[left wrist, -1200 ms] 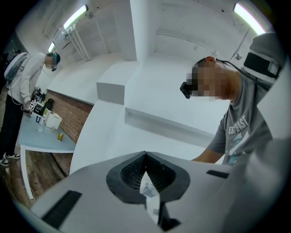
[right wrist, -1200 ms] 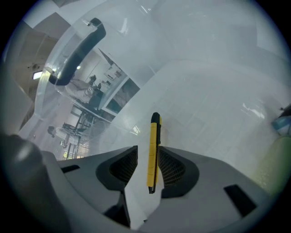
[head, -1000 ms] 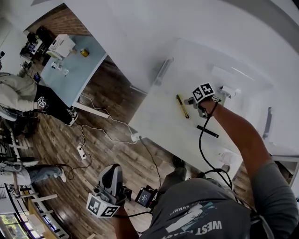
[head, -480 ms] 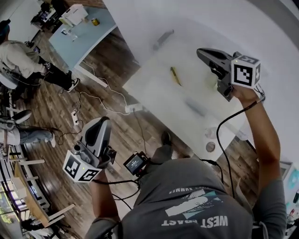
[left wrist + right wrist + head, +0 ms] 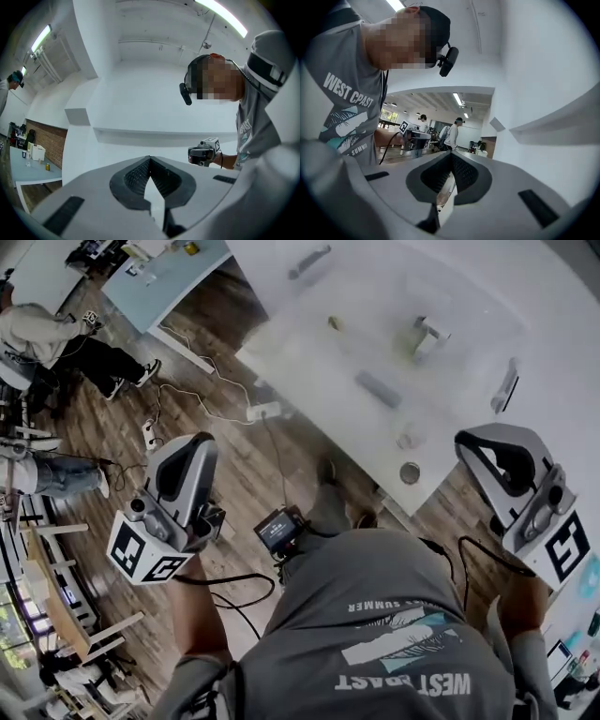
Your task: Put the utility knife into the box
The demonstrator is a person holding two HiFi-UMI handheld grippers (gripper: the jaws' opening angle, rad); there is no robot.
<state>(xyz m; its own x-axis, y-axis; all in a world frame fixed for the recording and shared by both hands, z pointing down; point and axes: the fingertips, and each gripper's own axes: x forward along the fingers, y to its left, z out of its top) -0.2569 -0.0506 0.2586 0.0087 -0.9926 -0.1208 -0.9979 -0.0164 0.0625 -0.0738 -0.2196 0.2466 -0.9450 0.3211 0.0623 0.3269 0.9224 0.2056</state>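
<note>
The yellow utility knife (image 5: 333, 322) lies small and far off on the white table (image 5: 309, 362). A pale box-like thing (image 5: 427, 337) stands to its right; I cannot tell its inside. Both grippers are held off the table, near my body. My left gripper (image 5: 191, 441) is over the wooden floor, its jaws shut (image 5: 150, 160) on nothing. My right gripper (image 5: 468, 441) is at the table's near right corner, its jaws also shut (image 5: 451, 157) and empty. Each gripper view looks up at walls and ceiling and shows the other gripper: the right (image 5: 204, 152), the left (image 5: 412, 135).
On the table lie a dark bar (image 5: 378, 388), two small round things (image 5: 410, 472) and grey bars (image 5: 309, 260) (image 5: 506, 384). Cables and a power strip (image 5: 150, 433) run over the floor. People sit at the left by a blue table (image 5: 164, 282).
My right gripper has left the box area on the table and drawn back to the lower right. The left gripper has risen a little. The table has slid upward in the head view.
</note>
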